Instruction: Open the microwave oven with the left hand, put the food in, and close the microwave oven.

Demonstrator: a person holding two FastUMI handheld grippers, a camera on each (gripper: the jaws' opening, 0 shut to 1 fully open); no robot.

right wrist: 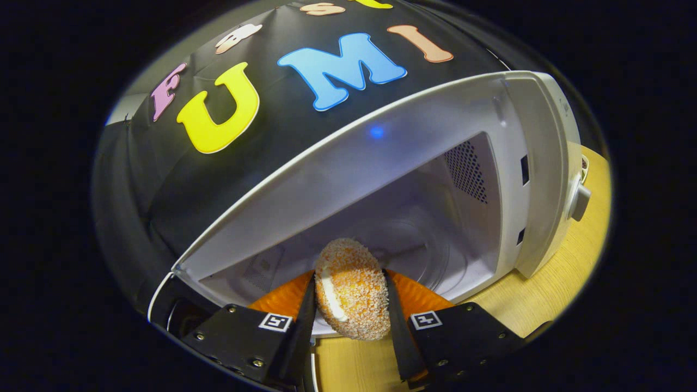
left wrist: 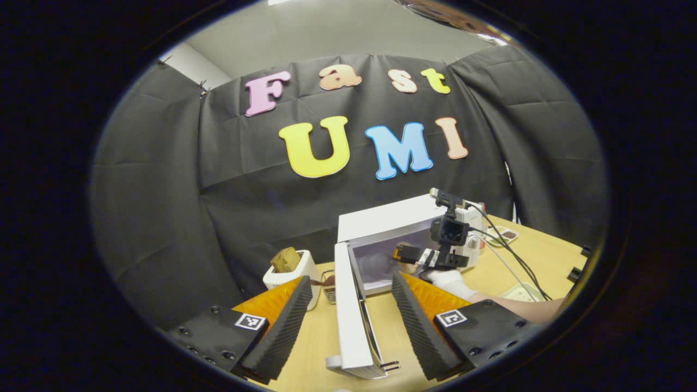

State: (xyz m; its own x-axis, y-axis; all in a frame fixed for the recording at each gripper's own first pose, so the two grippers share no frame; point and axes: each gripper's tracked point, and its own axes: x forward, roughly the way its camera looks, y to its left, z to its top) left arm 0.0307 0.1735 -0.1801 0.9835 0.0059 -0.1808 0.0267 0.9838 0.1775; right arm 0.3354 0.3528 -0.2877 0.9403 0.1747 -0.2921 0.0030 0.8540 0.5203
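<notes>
right gripper is at the mouth of the microwave oven now, both fingers pinching the food, a crumb-coated orange patty with a white layer at its edge, held on its side just at the front lip of the cavity. left gripper hangs back with its fingers spread wide, nothing between them, and the open door stands edge-on in the gap between them.

risks from here, as i judge them: the patty is gripped by its rounded faces and looks crumbly, so a squeeze could break it or a loose hold could let it roll out onto the table before it clears the lip. released on edge, it may topple or roll inside the cavity. and the door sits close to the left gripper, so a stray nudge could swing it against the right arm while that hand is inside.

the count: one microwave, one door, one patty, two grippers, one gloved hand on the right tool, one white container with something brown in it beside the door
</notes>
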